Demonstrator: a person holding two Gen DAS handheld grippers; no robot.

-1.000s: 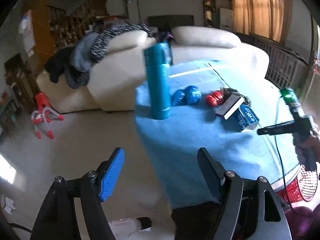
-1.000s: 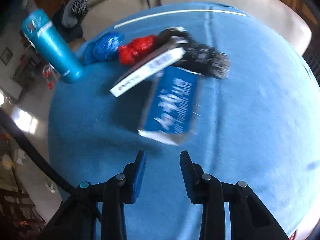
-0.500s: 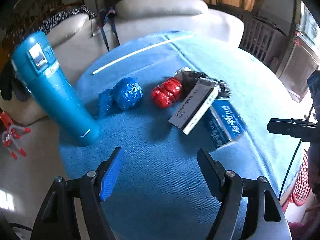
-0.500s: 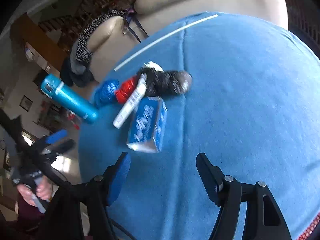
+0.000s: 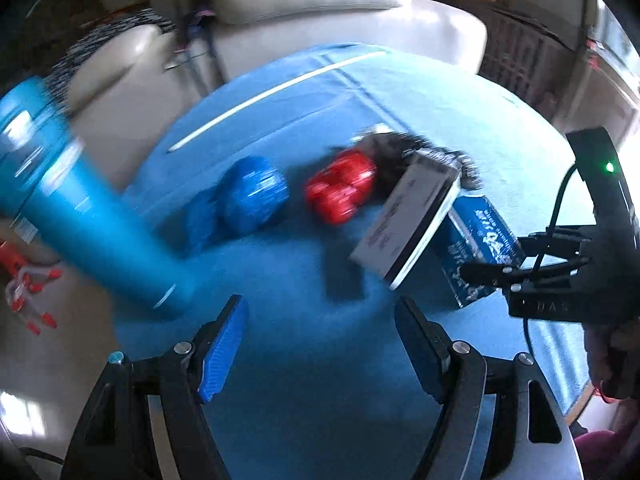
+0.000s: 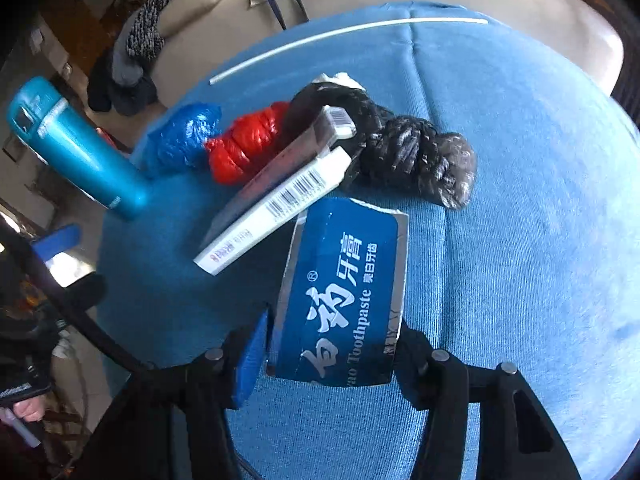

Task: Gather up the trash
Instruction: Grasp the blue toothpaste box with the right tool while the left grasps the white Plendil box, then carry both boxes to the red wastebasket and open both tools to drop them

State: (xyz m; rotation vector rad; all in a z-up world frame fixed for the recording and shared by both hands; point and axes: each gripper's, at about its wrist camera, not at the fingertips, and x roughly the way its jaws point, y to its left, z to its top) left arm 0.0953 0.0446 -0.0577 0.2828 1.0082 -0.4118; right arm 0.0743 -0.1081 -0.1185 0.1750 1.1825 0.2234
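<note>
A blue toothpaste box (image 6: 340, 292) lies on the blue tablecloth (image 6: 520, 240); its near end sits between the fingers of my right gripper (image 6: 328, 344), which look closed against its sides. A grey-and-white slim box (image 6: 276, 196) leans on it. Behind lie a red crumpled bag (image 6: 244, 148), a blue crumpled bag (image 6: 188, 136) and a black crumpled bag (image 6: 416, 156). My left gripper (image 5: 320, 340) is open and empty above the cloth, short of the red bag (image 5: 340, 192), blue bag (image 5: 248, 196) and slim box (image 5: 408, 220).
A teal flask (image 5: 80, 216) stands at the table's left edge, also in the right wrist view (image 6: 72, 144). A cream sofa (image 5: 320, 16) with clothes on it runs behind the table. The right gripper body (image 5: 580, 272) shows at the right of the left view.
My right gripper has moved forward and its fingers have closed in on the toothpaste box. My left gripper has moved closer to the pile on the table.
</note>
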